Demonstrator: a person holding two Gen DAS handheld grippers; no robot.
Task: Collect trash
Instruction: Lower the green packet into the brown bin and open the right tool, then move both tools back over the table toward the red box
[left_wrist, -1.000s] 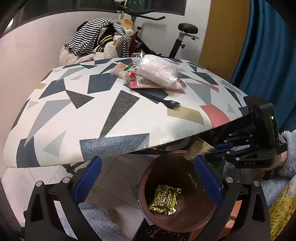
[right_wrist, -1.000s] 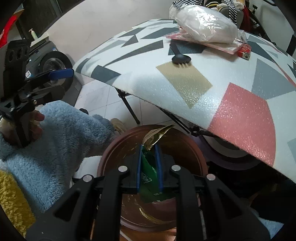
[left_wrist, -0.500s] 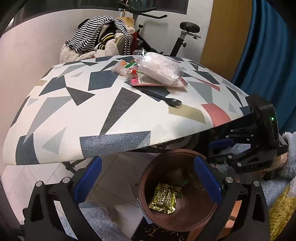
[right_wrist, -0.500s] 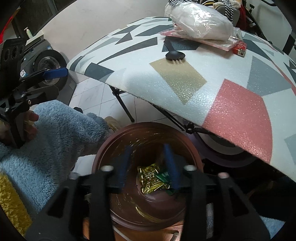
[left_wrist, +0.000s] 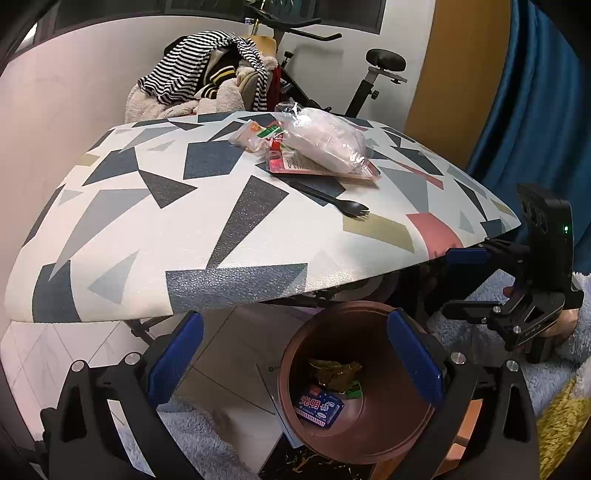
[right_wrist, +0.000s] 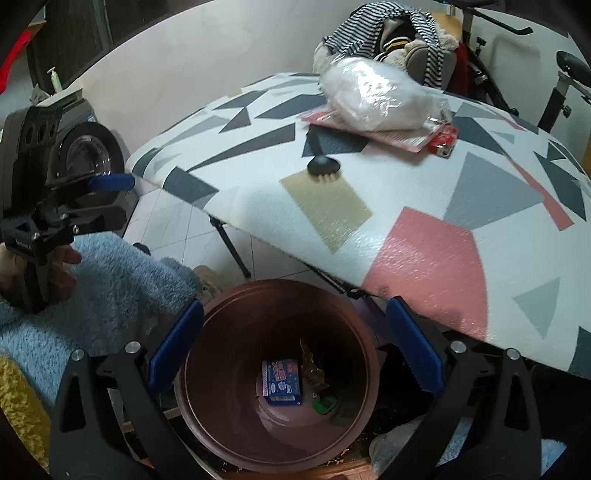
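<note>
A brown bin (left_wrist: 325, 424) (right_wrist: 229, 332) stands on the floor under the table edge. In it lie a blue packet (left_wrist: 318, 406) (right_wrist: 280, 382) and a gold-green wrapper (left_wrist: 338, 371) (right_wrist: 314, 371). My left gripper (left_wrist: 295, 365) is open and empty above the bin. My right gripper (right_wrist: 293, 349) is open and empty over the bin mouth. On the patterned table (left_wrist: 147, 229) (right_wrist: 461, 229) lie a clear plastic bag (left_wrist: 325, 142) (right_wrist: 380, 98), a red card (left_wrist: 295, 168) (right_wrist: 402, 138), a black spork (left_wrist: 341, 203) (right_wrist: 323, 166), a small snack wrapper (left_wrist: 255, 133) and a red lighter (right_wrist: 443, 144).
A chair heaped with striped clothes (left_wrist: 207, 81) (right_wrist: 388, 26) and an exercise bike (left_wrist: 373, 74) stand behind the table. A blue curtain (left_wrist: 535, 103) hangs at the right. A washing machine (right_wrist: 88, 158) stands at the left. The floor is tiled.
My right gripper opened and dropped the gold-green wrapper into the bin, then lifted and drew back. The blue packet now shows in the bin. My left gripper stayed open.
</note>
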